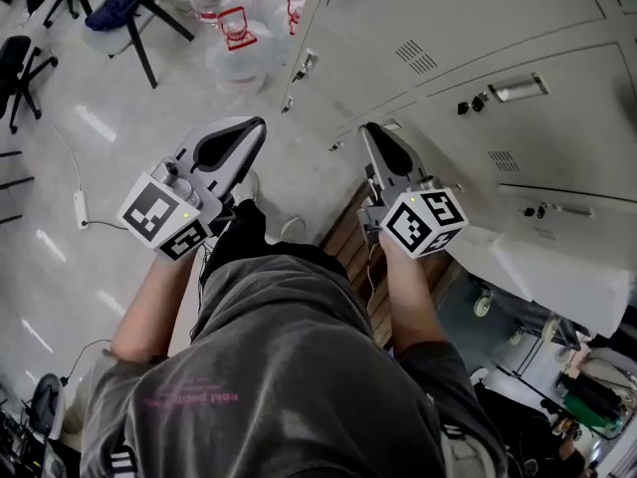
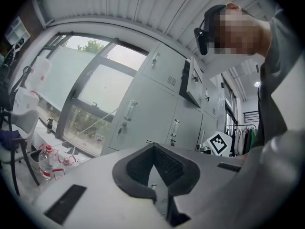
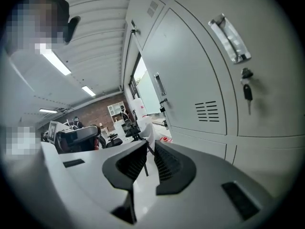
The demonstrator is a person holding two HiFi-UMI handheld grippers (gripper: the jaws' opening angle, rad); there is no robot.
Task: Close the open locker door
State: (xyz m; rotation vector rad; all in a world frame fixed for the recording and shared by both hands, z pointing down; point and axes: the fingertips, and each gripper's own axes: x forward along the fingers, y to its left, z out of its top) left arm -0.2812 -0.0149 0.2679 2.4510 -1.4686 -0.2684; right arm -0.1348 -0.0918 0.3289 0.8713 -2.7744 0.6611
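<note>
A bank of grey lockers (image 1: 468, 58) fills the right of the head view. One door (image 1: 542, 267) stands swung out at the lower right, beside my right forearm. In the left gripper view the open door (image 2: 191, 82) juts from the upper row, its dark edge toward me. My left gripper (image 1: 254, 127) is held left of the lockers, apart from them, jaws shut and empty (image 2: 152, 146). Close to the locker fronts, my right gripper (image 1: 370, 132) is also shut on nothing (image 3: 149, 144). A closed door with handle and key (image 3: 228, 32) is just to its right.
Large water bottles (image 1: 239, 38) and an office chair (image 1: 119, 8) stand on the pale floor at top left. A cable with a plug (image 1: 80, 207) lies at the left. Wooden slats (image 1: 348, 237) show by my feet. A clothes rack (image 2: 240, 137) stands beyond the lockers.
</note>
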